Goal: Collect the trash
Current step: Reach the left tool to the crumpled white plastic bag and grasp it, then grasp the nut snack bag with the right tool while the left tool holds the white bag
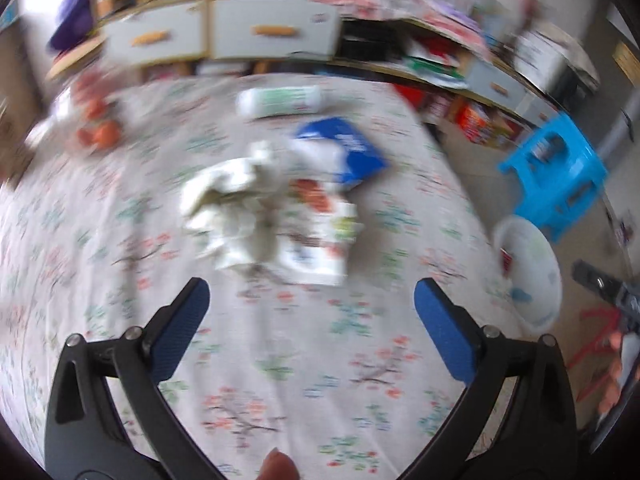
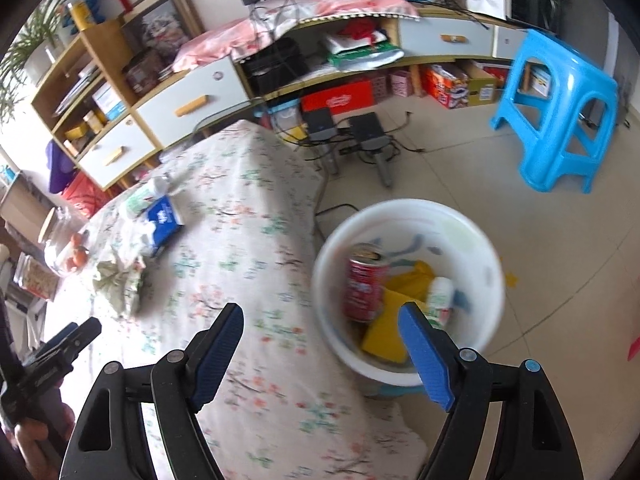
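Note:
Trash lies on a floral tablecloth [image 1: 320,380]: crumpled white tissue [image 1: 232,216], a printed wrapper [image 1: 320,240], a blue packet [image 1: 344,148] and a white-green bottle [image 1: 280,100] on its side. My left gripper [image 1: 312,304] is open and empty, just short of the tissue. My right gripper [image 2: 320,320] is open and empty above the white bin [image 2: 408,292], which holds a red can [image 2: 366,284], yellow packaging [image 2: 400,308] and a small white bottle [image 2: 440,300]. The bin also shows in the left wrist view [image 1: 528,264]. The left gripper shows at the edge of the right wrist view [image 2: 76,332].
A blue plastic stool [image 2: 560,104] stands on the tiled floor past the bin. Orange fruit in a clear bag [image 2: 72,256] sits at the table's far left. Cluttered shelves and drawers [image 2: 192,100] line the wall. Black boxes and cables [image 2: 344,132] lie on the floor.

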The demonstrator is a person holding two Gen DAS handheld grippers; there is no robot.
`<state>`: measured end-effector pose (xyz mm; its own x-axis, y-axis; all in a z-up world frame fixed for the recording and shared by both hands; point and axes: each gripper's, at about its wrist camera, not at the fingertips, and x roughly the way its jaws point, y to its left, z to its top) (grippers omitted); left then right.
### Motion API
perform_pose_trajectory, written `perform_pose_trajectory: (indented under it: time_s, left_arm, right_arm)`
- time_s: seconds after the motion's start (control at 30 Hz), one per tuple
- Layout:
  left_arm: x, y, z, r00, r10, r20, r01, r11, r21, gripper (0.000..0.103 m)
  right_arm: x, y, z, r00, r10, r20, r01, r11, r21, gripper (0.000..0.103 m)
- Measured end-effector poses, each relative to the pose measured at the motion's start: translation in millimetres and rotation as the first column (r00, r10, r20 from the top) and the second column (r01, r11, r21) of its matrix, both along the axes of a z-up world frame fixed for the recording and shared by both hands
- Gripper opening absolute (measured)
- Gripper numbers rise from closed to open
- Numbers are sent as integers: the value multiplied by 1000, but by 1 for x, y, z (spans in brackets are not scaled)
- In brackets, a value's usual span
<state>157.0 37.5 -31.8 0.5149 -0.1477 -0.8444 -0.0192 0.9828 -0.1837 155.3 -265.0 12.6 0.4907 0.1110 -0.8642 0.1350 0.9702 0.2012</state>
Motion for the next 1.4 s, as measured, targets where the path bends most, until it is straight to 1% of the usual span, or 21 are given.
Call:
perform_pose_trajectory:
  time_s: [0.07,0.13,0.23,0.4,0.43,0.47,0.5,0.57,0.6,0.63,0.67,0.7,0.73,0.77,0.8,0.87,1.0,1.1,1.17,1.23,1.4]
  left_arm:
    - [5,18,-6,997,62,-39,-63,997,-35,102]
    - [11,31,-10,993,98,-59,-102,993,-63,102]
    - [19,38,-11,991,120,-58,-124,989,-77,102]
    - [36,46,-15,989,144,-21,-145,986,-76,102]
    - [40,50,-18,988,150,-39,-153,985,-85,102]
    - [44,53,-22,986,163,-45,-166,982,-94,99]
    - [48,56,-25,984,168,-53,-173,979,-104,96]
    - [54,62,-34,980,179,-81,-189,974,-129,85]
    - [57,65,-39,978,183,-99,-196,969,-147,82]
    - [58,67,-44,977,180,-116,-198,966,-165,75]
    - [59,67,-49,976,175,-133,-197,963,-183,63]
    - [59,69,-53,975,168,-149,-196,960,-200,57]
    - [57,69,-54,976,165,-143,-192,961,-201,51]
    - [56,69,-52,979,156,-129,-180,964,-198,40]
    - [56,68,-50,981,144,-129,-168,965,-200,33]
    - [53,69,-46,984,128,-124,-152,966,-210,29]
    - [46,75,-33,989,116,-92,-133,970,-202,28]
    - [39,83,-19,992,115,-56,-123,977,-175,28]
    - [34,88,-13,994,102,-31,-105,981,-163,28]
    - [29,94,-10,995,94,-27,-97,983,-153,28]
    - [19,108,-10,994,97,-44,-102,987,-123,28]
  right_arm:
    - [5,9,-2,1000,9,-3,-9,1000,4,83]
    - [13,21,-4,1000,22,-12,-21,1000,9,83]
    - [23,35,-7,999,35,-21,-35,999,12,83]
    - [36,56,-11,998,58,-31,-58,998,10,83]
    - [40,61,-13,997,63,-36,-63,998,12,83]
    - [42,65,-14,997,67,-40,-66,998,15,83]
    - [43,68,-15,997,70,-42,-69,997,17,83]
    - [48,77,-17,996,81,-47,-80,997,22,83]
    - [50,81,-19,995,85,-49,-84,996,23,83]
    - [52,86,-20,994,93,-51,-92,996,23,83]
    - [54,90,-21,994,98,-54,-97,995,24,83]
    - [55,95,-22,993,105,-57,-104,994,27,83]
    - [57,102,-23,992,114,-60,-112,993,31,83]
    - [58,105,-24,991,120,-62,-118,993,32,83]
    - [60,111,-25,990,127,-64,-125,992,32,83]
    - [61,122,-27,987,143,-67,-142,990,29,83]
    - [65,144,-33,982,171,-75,-170,985,23,83]
    - [67,161,-38,978,189,-84,-186,982,40,83]
    - [67,172,-40,975,205,-84,-202,979,36,83]
    - [66,184,-43,970,227,-83,-226,974,21,83]
    - [69,208,-56,962,254,-98,-255,967,3,83]
